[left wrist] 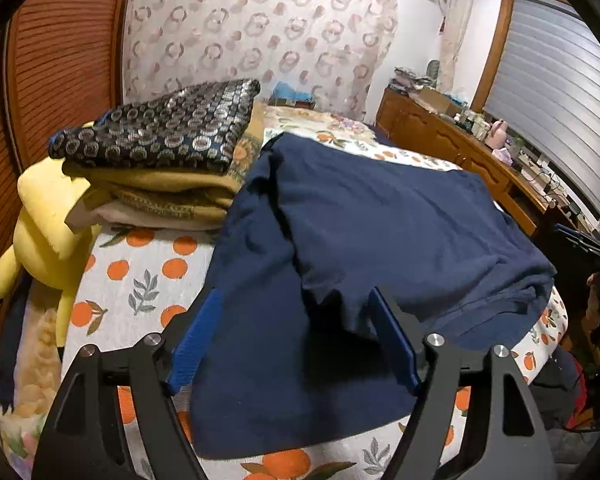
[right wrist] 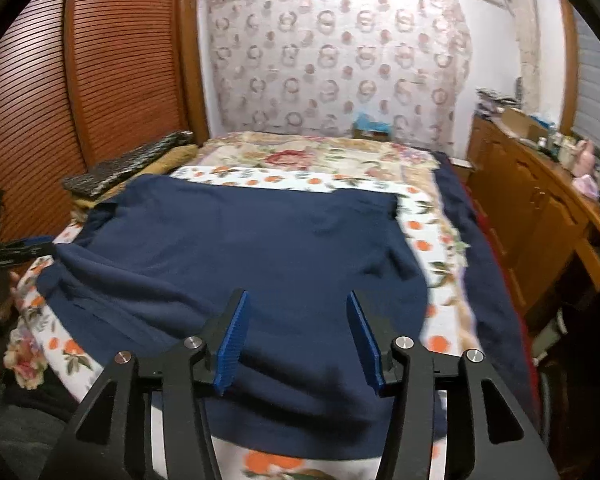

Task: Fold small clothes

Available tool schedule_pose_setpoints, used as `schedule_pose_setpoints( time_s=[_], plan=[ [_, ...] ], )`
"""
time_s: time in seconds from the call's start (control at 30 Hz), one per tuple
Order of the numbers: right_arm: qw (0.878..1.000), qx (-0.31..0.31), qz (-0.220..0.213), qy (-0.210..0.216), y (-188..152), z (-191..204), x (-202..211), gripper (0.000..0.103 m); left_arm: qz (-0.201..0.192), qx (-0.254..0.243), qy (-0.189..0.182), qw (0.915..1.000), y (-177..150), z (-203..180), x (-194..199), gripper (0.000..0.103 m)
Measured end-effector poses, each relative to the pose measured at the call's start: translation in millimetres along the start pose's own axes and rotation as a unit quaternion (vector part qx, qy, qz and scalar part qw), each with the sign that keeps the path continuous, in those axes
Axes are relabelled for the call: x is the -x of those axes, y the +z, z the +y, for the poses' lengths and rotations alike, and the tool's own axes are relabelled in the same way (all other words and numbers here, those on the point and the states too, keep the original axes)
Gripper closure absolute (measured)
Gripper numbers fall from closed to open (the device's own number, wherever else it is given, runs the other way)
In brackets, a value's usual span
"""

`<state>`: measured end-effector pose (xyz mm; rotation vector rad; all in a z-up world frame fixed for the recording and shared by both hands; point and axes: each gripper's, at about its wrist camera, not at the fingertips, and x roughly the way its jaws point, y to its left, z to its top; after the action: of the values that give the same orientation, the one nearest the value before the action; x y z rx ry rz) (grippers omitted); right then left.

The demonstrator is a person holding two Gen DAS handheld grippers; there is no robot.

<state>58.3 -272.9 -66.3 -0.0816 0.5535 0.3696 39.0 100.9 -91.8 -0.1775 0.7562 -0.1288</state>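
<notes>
A navy blue garment (left wrist: 372,224) lies spread on the bed, with one side folded over itself so a loose flap edge hangs near the front. It also shows in the right wrist view (right wrist: 268,248). My left gripper (left wrist: 294,300) is open just above the garment's near part, the flap edge between its blue fingers (left wrist: 198,344). My right gripper (right wrist: 296,300) is open and empty over the garment's near edge, blue fingers (right wrist: 232,340) apart.
A stack of folded clothes (left wrist: 160,160) and a yellow plush toy (left wrist: 46,232) sit left on the orange-print bedspread (left wrist: 140,284). A wooden dresser (right wrist: 540,216) with clutter runs along the right. A slatted wooden wall (right wrist: 60,100) stands left.
</notes>
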Motion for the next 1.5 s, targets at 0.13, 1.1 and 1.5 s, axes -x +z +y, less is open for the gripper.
schedule_pose_setpoints(
  time_s=[0.13,1.1,1.5],
  plan=[
    [0.999,0.024,0.01,0.032,0.9,26.6,-22.2,0.05,0.018,-0.001,0.009,0.9998,-2.3,0.8,-11.0,0.026],
    [0.991,0.058,0.085,0.089,-18.3,66.9,-82.7,0.05,0.059,-0.051,0.058,0.9952,-7.3,-17.4,-48.1,0.009],
    [0.992,0.039,0.083,0.085,-22.7,58.2,-81.5,0.05,0.057,-0.035,0.031,0.9973,-4.6,-13.8,-47.1,0.01]
  ],
)
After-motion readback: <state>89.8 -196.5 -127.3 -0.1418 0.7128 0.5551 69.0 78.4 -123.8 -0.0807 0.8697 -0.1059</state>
